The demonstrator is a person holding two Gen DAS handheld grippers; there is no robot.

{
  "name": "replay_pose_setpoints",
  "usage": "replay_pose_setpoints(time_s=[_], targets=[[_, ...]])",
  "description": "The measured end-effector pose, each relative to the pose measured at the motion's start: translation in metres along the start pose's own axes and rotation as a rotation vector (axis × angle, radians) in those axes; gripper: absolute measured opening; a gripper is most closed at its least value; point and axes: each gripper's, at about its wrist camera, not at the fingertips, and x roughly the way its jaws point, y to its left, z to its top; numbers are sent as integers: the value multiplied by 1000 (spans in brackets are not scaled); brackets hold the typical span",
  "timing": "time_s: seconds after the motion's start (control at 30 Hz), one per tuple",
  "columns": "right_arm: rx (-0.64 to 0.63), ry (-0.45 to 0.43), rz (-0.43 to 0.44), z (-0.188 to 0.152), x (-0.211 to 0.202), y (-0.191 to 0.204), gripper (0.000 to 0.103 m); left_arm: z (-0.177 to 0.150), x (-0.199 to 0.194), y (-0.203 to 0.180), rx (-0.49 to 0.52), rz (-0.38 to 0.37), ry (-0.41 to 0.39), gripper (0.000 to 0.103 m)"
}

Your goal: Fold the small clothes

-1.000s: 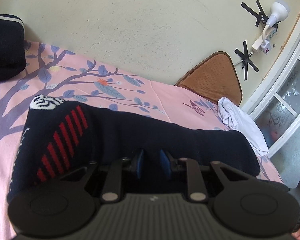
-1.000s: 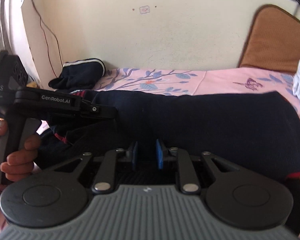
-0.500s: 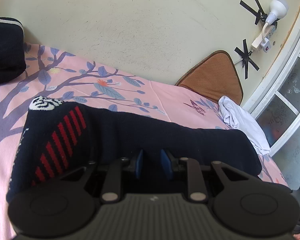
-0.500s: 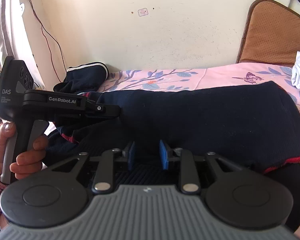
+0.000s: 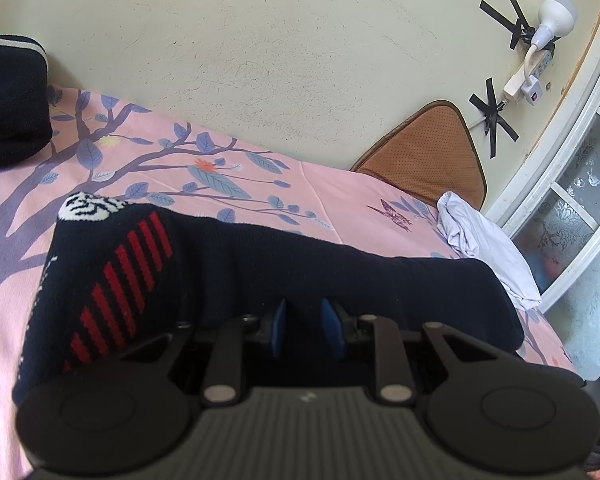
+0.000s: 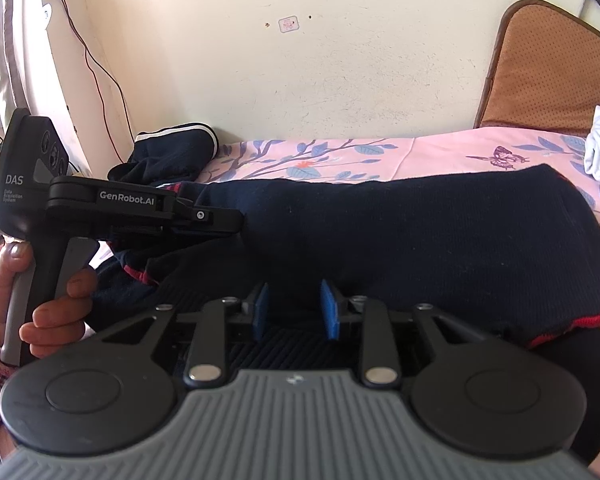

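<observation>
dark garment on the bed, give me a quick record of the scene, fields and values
garment: navy knit with red stripes, folded, lying on the pink sheet
left gripper: open, pads at the garment's near edge
right gripper: open, pads at the near edge
grasp: no cloth visibly pinched
also on bed: second dark garment by the wall, white cloth, brown cushion against the wall

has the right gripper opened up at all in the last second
Yes. The right gripper has spread its blue fingers wider apart, judged against its own black frame, and they now stand open against the navy sweater.
</observation>
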Motion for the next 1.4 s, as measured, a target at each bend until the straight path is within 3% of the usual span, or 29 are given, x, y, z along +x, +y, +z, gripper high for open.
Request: replay_pose_setpoints(time_s=[0.43,1.4], targets=[[-109,3,-46,-15,-16,13,34,0,0,0,1,1,0,22],[-86,2,-34,-15,-15,12,36,0,0,0,2,2,0,23]])
